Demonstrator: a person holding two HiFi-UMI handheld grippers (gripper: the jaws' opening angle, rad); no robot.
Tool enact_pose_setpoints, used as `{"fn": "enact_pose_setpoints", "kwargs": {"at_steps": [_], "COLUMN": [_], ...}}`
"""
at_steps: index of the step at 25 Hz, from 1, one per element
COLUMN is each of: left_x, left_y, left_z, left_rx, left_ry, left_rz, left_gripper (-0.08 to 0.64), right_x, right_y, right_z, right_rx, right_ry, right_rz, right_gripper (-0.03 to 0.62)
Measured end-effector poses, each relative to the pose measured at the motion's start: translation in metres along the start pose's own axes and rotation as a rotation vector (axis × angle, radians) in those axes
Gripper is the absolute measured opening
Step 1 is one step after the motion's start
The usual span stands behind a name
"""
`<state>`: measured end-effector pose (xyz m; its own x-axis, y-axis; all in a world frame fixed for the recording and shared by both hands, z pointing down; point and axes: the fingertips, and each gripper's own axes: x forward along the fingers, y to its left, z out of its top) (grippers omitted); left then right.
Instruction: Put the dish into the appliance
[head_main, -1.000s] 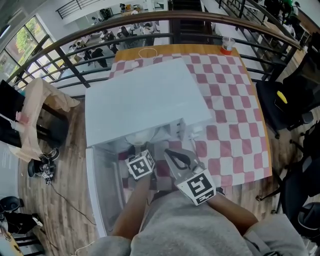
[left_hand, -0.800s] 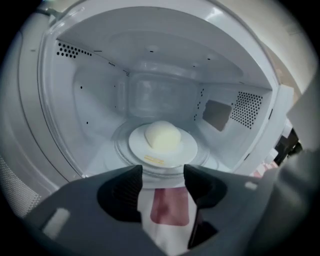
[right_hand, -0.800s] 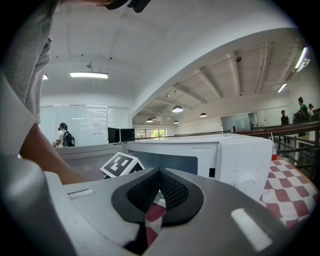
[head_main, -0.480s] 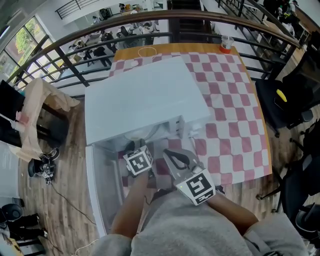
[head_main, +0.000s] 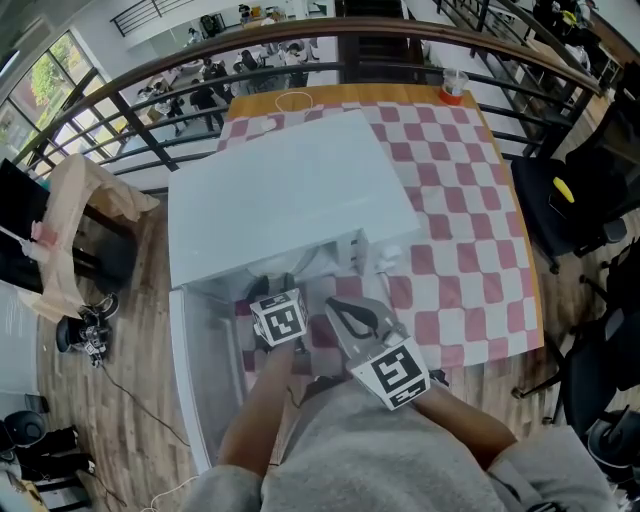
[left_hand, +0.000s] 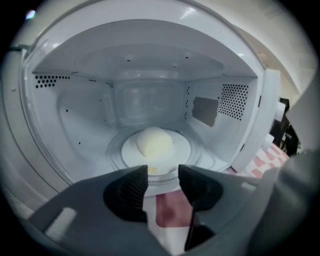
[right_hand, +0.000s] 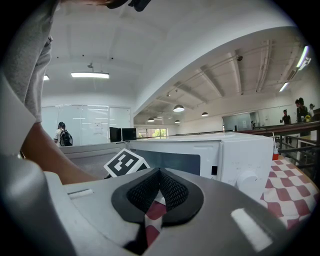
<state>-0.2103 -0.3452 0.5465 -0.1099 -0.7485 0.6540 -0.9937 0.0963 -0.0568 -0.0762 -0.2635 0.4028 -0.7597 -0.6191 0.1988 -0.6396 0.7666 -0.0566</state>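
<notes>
The white microwave (head_main: 290, 195) stands with its door (head_main: 205, 370) swung open to the left. Inside, a white dish (left_hand: 172, 152) carrying a pale round bun (left_hand: 154, 141) rests on the glass turntable. My left gripper (left_hand: 163, 172) hangs just in front of the opening, short of the dish and tilted down. Its jaws have just been opening and nothing is between them. In the head view the left gripper (head_main: 272, 290) sits at the cavity mouth. My right gripper (right_hand: 160, 175) is shut on nothing and held level beside the microwave (right_hand: 235, 155), below the front right corner in the head view (head_main: 350, 318).
A red-and-white checked cloth (head_main: 460, 200) covers the table under and right of the microwave. A cup (head_main: 453, 90) stands at the far edge by the curved railing (head_main: 300, 50). Black chairs (head_main: 580, 200) are to the right, and wooden floor lies to the left.
The left gripper has rolled a little and edged toward the cavity mouth. The right gripper has stayed where it was.
</notes>
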Motion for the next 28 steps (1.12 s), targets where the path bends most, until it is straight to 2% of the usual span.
{"fn": "enact_pose_setpoints", "kwargs": {"at_steps": [3, 7, 8, 9, 10, 16, 22, 28], "left_x": [0.006, 0.016, 0.018, 0.019, 0.020, -0.018, -0.071, -0.133], "left_y": [0.001, 0.005, 0.007, 0.011, 0.014, 0.020, 0.006, -0.026], "left_z": [0.003, 0.011, 0.014, 0.016, 0.018, 0.025, 0.019, 0.016], "left_rx": [0.054, 0.010, 0.003, 0.001, -0.005, -0.048, -0.117, -0.047], "left_ry": [0.003, 0.014, 0.011, 0.003, -0.006, -0.126, -0.251, -0.348], "left_rz": [0.011, -0.005, -0.005, 0.001, 0.008, -0.011, -0.105, -0.190], "left_gripper": [0.199, 0.194, 0.171, 0.109, 0.011, 0.011, 0.011, 0.011], "right_x": [-0.001, -0.002, -0.002, -0.003, -0.003, -0.018, -0.044, -0.075], "right_y": [-0.002, -0.003, -0.003, -0.002, -0.003, -0.029, -0.067, -0.081], "right_z": [-0.001, -0.005, -0.006, -0.007, -0.008, -0.008, -0.003, -0.005], "right_rx": [0.003, 0.009, 0.011, 0.012, 0.012, 0.000, 0.035, 0.001], "right_ry": [0.005, 0.013, 0.016, 0.018, 0.018, 0.009, -0.007, 0.012], "right_rz": [-0.002, -0.002, 0.000, 0.001, 0.001, -0.050, -0.113, -0.163], "right_gripper": [-0.001, -0.001, 0.000, 0.000, 0.000, 0.000, 0.000, 0.000]}}
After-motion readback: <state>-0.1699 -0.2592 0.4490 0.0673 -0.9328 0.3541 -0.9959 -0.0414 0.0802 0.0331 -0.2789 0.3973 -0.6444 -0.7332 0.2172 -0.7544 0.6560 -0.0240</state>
